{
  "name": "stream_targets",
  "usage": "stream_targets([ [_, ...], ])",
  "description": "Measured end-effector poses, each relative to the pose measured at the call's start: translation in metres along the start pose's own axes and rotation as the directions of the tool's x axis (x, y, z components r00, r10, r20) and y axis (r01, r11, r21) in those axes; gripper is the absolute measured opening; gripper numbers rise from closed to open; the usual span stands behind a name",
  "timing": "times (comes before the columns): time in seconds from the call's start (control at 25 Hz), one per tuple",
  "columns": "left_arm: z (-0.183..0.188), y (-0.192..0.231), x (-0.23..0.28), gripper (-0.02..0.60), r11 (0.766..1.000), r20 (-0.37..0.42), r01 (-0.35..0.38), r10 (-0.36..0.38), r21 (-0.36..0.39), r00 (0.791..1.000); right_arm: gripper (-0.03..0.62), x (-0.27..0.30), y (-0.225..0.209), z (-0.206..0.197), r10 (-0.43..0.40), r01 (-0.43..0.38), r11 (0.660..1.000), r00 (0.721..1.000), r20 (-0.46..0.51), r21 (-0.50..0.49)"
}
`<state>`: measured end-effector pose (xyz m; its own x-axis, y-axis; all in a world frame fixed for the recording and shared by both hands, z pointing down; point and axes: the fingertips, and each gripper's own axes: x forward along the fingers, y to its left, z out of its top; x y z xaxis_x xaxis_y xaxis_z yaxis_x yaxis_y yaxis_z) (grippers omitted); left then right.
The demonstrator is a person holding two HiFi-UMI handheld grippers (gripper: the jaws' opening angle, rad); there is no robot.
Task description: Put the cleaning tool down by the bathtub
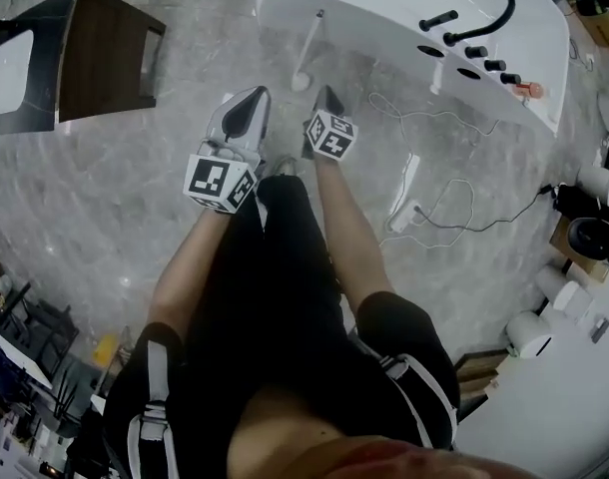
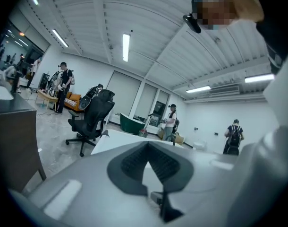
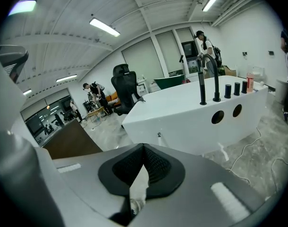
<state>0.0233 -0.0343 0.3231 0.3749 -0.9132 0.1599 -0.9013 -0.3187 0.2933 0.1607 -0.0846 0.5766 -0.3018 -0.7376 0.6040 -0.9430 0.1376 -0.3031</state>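
We see a large open test hall staged as a bathroom: a white bathtub (image 1: 384,8), loose cables (image 1: 484,226) across marble floor (image 1: 135,198), an office chair (image 2: 94,115), strip lights (image 2: 126,46), other people (image 2: 171,122) working.

Open floor (image 1: 135,198) lies between bathtub (image 1: 384,8), cabinet (image 1: 105,53) and loose cables (image 1: 454,223).

Both forearms (image 1: 349,230) stretch out side by side toward twelve o'clock, the left gripper (image 1: 253,103) just at nine o'clock of the right gripper (image 1: 328,98), each with its jaws pressed together on nothing.
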Motion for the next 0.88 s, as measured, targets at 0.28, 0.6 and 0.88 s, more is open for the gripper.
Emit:
stream_targets([
  [0.28, 0.036, -0.027, -0.041, 0.008, 1.000, -0.009, -0.013, 0.014, 0.023, 1.000, 0.000, -0.059, 0.032, 0.017, 0.039, -0.039, 0.999, 0.999, -0.007, -0.017],
  [0.6, 0.047, -0.029, -0.058, 0.008, 0.998, -0.050, 0.059, -0.059, 0.007, 0.997, 0.000, -0.087, 0.054, 0.012, 0.012, -0.013, 1.000, 1.000, -0.025, -0.017],
  [0.88, 0.071, -0.012, -0.084, 0.008, 0.992, -0.051, 0.124, -0.124, 0.003, 0.991, 0.000, -0.105, 0.084, 0.019, -0.037, 0.036, 0.999, 0.999, -0.012, -0.039],
])
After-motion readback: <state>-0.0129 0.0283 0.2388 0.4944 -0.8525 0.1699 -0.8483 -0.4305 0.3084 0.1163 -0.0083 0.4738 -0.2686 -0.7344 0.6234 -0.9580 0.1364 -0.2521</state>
